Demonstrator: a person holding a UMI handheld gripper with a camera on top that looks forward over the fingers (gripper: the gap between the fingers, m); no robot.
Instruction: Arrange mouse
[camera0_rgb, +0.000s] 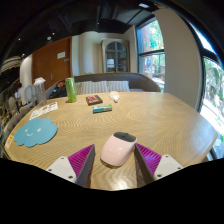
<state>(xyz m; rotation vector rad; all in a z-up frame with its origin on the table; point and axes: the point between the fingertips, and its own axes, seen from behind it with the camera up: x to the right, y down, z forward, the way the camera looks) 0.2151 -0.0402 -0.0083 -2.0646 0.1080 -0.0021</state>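
Gripper (113, 165) low over a round wooden table (150, 115), fingers spread apart, magenta pads (82, 160) facing inward. White mouse (118, 149) resting on the tabletop between the two fingers, slightly nearer the right-hand one; small gap visible on the left side, contact on the right side not resolvable, so not counted as clamped. Mouse lying flat, long axis tilted a little relative to the fingers. Beyond the fingers, near table centre: small dark flat item (102, 108), identity unclear, and just behind it a reddish-brown box-like object (93, 99). Green cylindrical can (71, 90) upright toward the far left of the table, well apart from the mouse. Small pale object (114, 96) beside the reddish box, too small to identify. Light-blue cloud-shaped mat (36, 133) flat on the left part of the table, with a sheet of paper (43, 110) just beyond it. Cushioned bench (105, 85) behind the far table edge. Windows (152, 45) on the right side of the room, daylight outside. Wooden cabinet (48, 65) against the back-left wall.
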